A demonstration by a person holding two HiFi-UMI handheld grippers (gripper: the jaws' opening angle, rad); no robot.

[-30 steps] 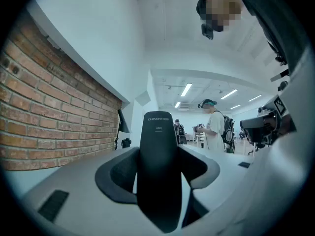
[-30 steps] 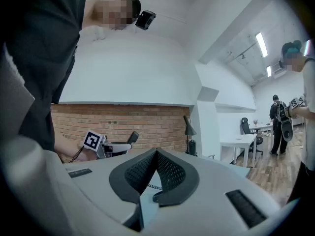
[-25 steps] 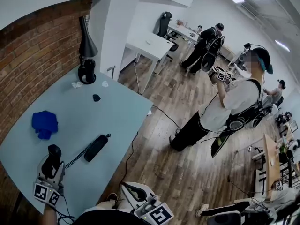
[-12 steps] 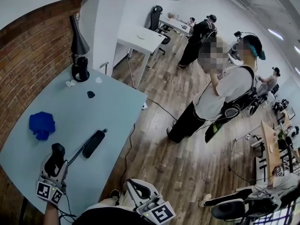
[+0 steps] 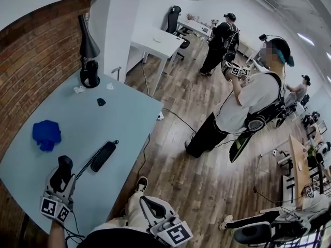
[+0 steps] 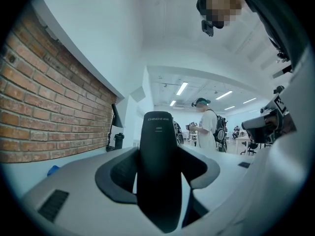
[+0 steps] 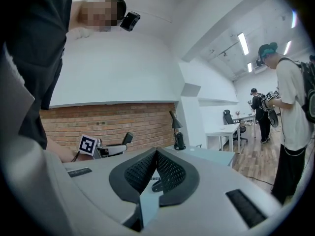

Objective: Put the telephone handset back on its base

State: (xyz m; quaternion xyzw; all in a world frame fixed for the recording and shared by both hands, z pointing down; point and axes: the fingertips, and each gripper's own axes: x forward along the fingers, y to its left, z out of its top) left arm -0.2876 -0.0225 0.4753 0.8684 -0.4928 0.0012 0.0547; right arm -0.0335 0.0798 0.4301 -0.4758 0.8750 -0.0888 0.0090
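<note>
The left tongs [image 5: 59,177] pinch the black telephone handset [image 6: 158,181], held upright above the near counter [image 5: 121,118] edge. A coiled cord [image 5: 85,170] joins it to the base [image 5: 103,156], lying farther in on the counter. The right tongs [image 5: 146,205] are pressed together at the tips, empty.

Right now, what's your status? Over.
Left gripper grips handset. Right gripper jaws shut, empty. Base lies on table, cord attached. Nothing blocking.

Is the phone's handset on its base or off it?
Off. The left hand-held gripper grips the handset, apart from the base lying on the table; only the curly cord joins them.
</note>
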